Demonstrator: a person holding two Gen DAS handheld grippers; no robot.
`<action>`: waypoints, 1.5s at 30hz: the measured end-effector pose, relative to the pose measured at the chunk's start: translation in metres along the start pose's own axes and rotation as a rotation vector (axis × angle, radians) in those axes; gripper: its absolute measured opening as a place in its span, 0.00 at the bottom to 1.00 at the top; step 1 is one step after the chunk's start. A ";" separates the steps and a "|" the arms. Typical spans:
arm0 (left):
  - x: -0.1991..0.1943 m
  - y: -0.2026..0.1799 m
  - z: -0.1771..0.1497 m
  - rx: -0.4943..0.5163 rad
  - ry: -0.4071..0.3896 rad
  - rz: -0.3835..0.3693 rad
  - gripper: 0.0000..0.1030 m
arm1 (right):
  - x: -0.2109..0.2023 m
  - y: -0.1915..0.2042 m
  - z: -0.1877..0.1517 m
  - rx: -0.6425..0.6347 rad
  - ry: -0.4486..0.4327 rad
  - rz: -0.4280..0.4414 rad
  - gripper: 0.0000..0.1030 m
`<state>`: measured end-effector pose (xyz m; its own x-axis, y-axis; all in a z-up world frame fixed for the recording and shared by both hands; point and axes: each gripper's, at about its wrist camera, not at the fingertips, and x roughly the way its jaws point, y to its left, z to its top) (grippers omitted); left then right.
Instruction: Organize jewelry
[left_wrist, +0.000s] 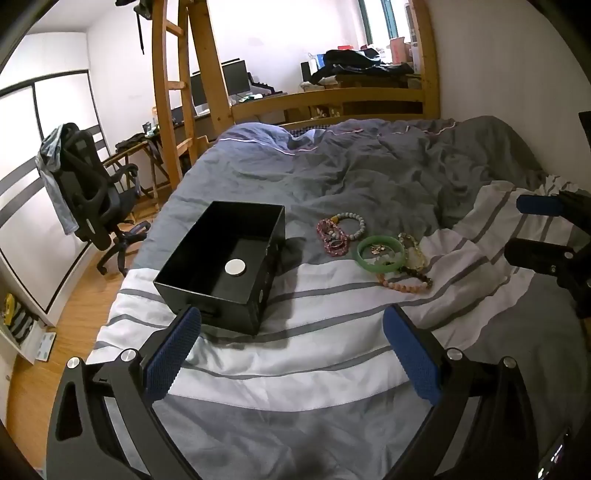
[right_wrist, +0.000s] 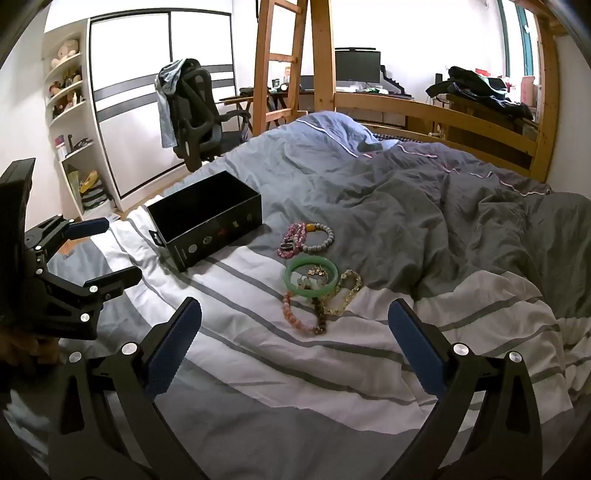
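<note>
Sitting on the bed (left_wrist: 258, 369), black box (left_wrist: 225, 258) holds one silver disc (left_wrist: 235, 267); both jaws wide, empty.

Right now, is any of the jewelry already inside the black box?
No. In the left wrist view the black box holds only a round silver disc, while the green bangle and beaded bracelets lie on the bedding beside it.

No text, brand or number can be read anywhere. The black box (right_wrist: 207, 225), left of centre in the right wrist view, bears small printed icons on its side, too tiny to make out.
</note>
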<state>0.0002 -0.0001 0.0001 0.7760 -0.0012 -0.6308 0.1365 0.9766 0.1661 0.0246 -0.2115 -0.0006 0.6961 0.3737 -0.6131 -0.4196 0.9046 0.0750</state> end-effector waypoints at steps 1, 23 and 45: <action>0.000 0.000 0.000 0.001 -0.001 0.002 0.95 | 0.000 0.000 0.000 0.000 -0.002 -0.001 0.97; -0.001 0.002 -0.001 0.002 -0.019 0.024 0.95 | 0.002 0.000 0.000 -0.004 0.007 -0.003 0.97; 0.004 0.000 -0.005 0.013 -0.010 0.033 0.95 | 0.004 0.002 0.000 -0.007 0.013 -0.005 0.97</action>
<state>0.0003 0.0010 -0.0067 0.7859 0.0285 -0.6176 0.1188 0.9734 0.1960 0.0264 -0.2088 -0.0029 0.6905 0.3660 -0.6239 -0.4199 0.9052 0.0662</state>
